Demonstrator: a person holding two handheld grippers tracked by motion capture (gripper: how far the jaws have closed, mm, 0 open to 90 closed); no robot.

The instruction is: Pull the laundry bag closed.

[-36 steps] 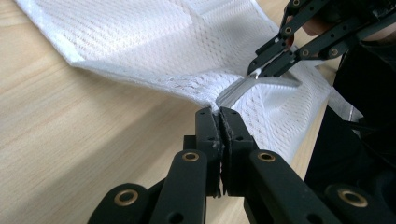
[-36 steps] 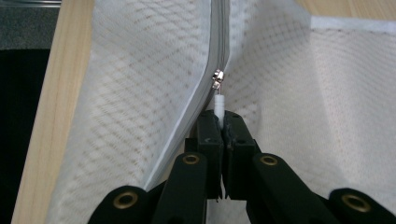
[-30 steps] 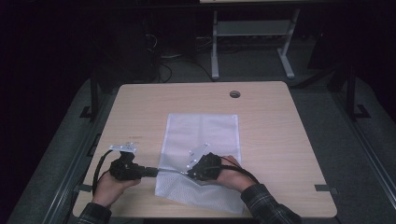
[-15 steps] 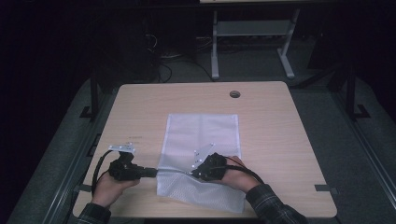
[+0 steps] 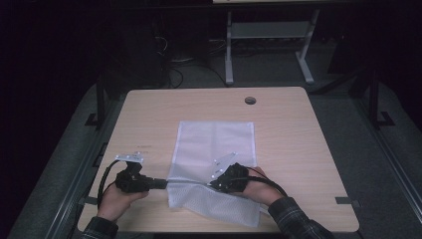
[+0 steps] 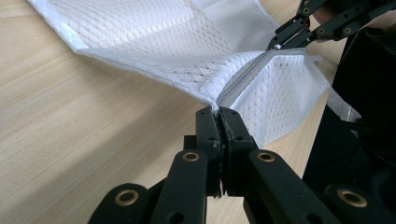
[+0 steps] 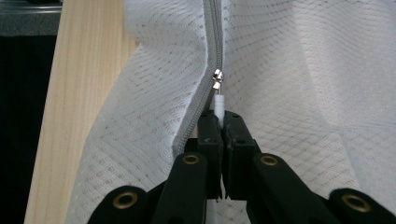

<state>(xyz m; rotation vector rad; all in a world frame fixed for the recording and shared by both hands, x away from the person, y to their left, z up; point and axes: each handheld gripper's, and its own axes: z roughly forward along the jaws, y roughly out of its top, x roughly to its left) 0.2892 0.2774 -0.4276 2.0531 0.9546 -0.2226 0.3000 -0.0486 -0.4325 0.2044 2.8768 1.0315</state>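
— Since one second ago, we see our right gripper (image 5: pixel 215 183) a little nearer to the right along the near part of the white mesh zipper bag (image 5: pixel 215 149); our left gripper (image 5: pixel 164 183) has stayed in its place.

— And the bag, where does it lie?

— It lies flat on the light wooden table (image 5: pixel 298 144), about in the middle, with its far edge towards the round cable hole (image 5: pixel 250 100). The near part of the bag is lifted a little and wrinkled between our two grippers.

— What do the left tongs hold?

— In the left gripper view, our left gripper (image 6: pixel 219 112) has its jaws pressed together on the end of the grey zipper (image 6: pixel 243 81), at the left near corner of the bag. The mesh rises from the table just beyond the jaws.

— And the right tongs?

— In the right gripper view, our right gripper (image 7: pixel 220 120) is closed on the small white zipper pull (image 7: pixel 219 103), which hangs from the metal slider (image 7: pixel 217 77). On the far side of the slider the zipper teeth are joined; on the near side the mesh parts a little.

— Do the two grippers touch?

— No, they are apart, with the zipper line stretched between them. Our hands (image 5: pixel 117 201) rest near the near edge of the table.
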